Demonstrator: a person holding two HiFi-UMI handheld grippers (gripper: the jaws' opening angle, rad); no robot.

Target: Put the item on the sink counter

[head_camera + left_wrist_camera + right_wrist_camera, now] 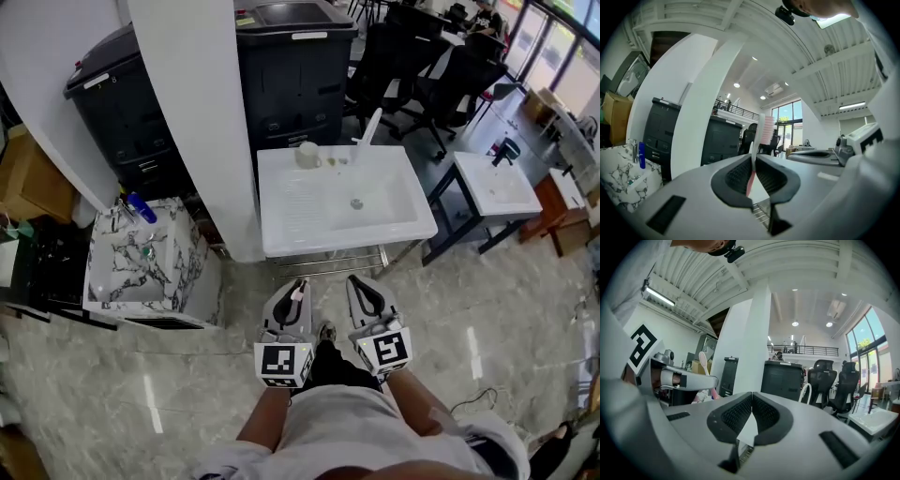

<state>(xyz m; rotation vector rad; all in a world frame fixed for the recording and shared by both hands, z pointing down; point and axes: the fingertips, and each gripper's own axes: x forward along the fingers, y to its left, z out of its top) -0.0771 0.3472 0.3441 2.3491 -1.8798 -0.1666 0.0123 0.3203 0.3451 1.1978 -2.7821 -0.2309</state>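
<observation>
A pink and white toothbrush [758, 140] stands upright between the pads of my left gripper [753, 164], which is shut on its handle. In the head view the left gripper [294, 287] and the toothbrush [299, 292] hover just before the front edge of the white sink counter [291, 211]. My right gripper [364, 285] is held beside it. In the right gripper view, the right gripper [751, 404] is shut with nothing between its pads, and the toothbrush [703, 363] shows at the left. A white cup [308, 155] and a faucet [371, 126] stand at the counter's back.
A white pillar [197, 122] rises left of the sink, with black cabinets [295, 75] behind. A marble-patterned sink [108, 281] with a blue bottle [142, 208] stands at the left. Another small white sink [497, 192] and office chairs [412, 66] are to the right.
</observation>
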